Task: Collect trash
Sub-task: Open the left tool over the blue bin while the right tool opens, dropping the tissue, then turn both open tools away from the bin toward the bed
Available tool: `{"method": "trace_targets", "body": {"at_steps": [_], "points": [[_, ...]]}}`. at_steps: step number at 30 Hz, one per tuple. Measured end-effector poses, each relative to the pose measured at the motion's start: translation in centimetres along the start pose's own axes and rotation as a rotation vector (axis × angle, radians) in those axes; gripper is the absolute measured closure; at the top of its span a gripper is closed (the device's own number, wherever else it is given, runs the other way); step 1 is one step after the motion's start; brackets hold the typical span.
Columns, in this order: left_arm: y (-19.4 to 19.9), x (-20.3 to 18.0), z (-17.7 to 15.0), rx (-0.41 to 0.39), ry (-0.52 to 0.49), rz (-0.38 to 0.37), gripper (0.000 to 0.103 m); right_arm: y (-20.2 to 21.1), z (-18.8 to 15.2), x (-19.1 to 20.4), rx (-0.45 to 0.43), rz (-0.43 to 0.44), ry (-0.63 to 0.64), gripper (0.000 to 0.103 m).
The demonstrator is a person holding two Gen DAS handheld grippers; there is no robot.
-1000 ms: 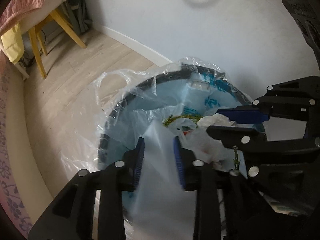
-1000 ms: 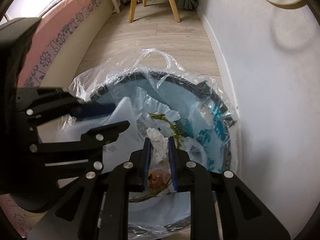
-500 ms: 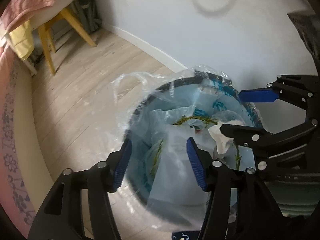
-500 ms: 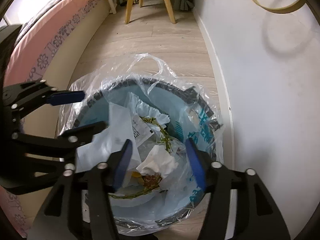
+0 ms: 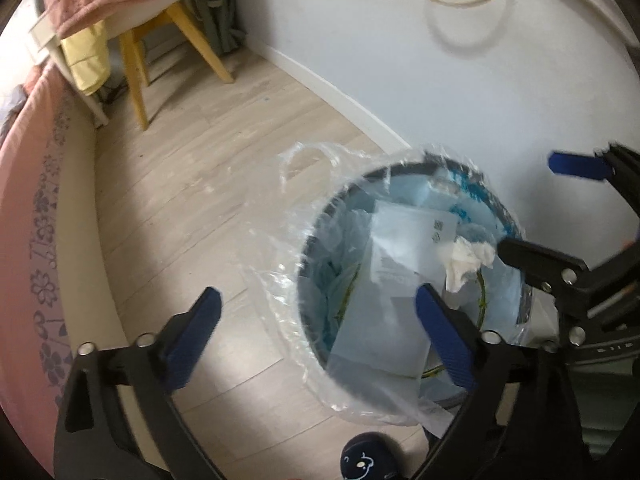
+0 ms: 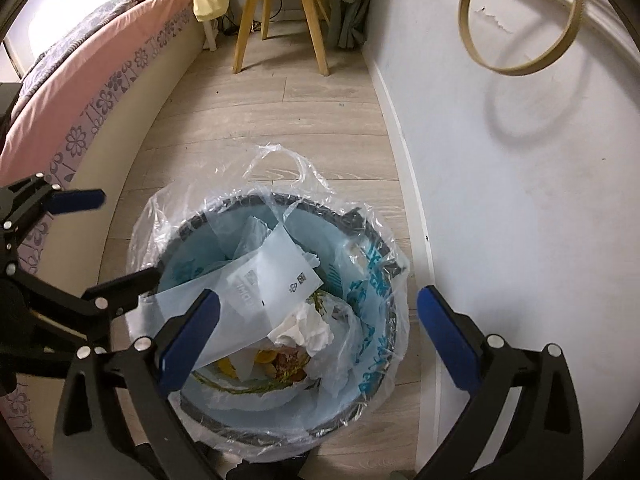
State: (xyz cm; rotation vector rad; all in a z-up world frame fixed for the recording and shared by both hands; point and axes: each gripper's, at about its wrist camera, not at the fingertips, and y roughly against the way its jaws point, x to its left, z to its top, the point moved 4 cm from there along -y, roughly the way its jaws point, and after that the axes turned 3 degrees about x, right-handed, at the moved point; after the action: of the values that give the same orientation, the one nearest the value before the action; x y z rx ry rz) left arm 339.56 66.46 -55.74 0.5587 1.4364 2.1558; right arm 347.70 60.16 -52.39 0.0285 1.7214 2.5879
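Observation:
A round bin [image 6: 188, 224] lined with a clear plastic bag [image 6: 280, 160] stands on the wood floor by the wall. Inside lie a pale blue plastic wrapper [image 6: 264, 276], a crumpled white tissue [image 6: 308, 326] and food scraps [image 6: 280, 360]. The bin [image 5: 320, 216], wrapper [image 5: 400, 248] and tissue [image 5: 464, 260] also show in the left wrist view. My left gripper [image 5: 316, 324] is open and empty above the bin's left rim. My right gripper [image 6: 316, 324] is open and empty above the bin.
A white wall [image 6: 520, 200] with a hanging wooden hoop [image 6: 520, 16] runs along the right. A pink bed [image 6: 80, 92] lies on the left. A wooden chair [image 6: 280, 20] with draped clothes stands at the far end. A dark slipper [image 5: 366, 456] is by the bin.
Both grippers opened, letting the wrapper and the tissue drop into the bin, and rose away from it.

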Motion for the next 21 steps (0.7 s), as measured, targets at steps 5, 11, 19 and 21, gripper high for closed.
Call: {"method": "trace_targets", "body": {"at_steps": [5,11,19,21], "points": [[2.5,0.4,0.8,-0.028,0.027,-0.012,0.006,2.7,-0.2,0.3,-0.017,-0.02,-0.002,0.007],[6.1,0.3,1.7,-0.042,0.049,-0.008,0.006,7.8,0.9,0.6,-0.066,-0.045,-0.018,0.007],[15.1,0.0,3.3,-0.079,0.045,-0.012,0.006,17.7,3.4,1.0,-0.114,-0.048,-0.059,0.007],[17.8,-0.1,3.9,-0.092,0.033,-0.006,0.006,19.8,3.9,1.1,-0.113,-0.043,-0.064,0.007]]}}
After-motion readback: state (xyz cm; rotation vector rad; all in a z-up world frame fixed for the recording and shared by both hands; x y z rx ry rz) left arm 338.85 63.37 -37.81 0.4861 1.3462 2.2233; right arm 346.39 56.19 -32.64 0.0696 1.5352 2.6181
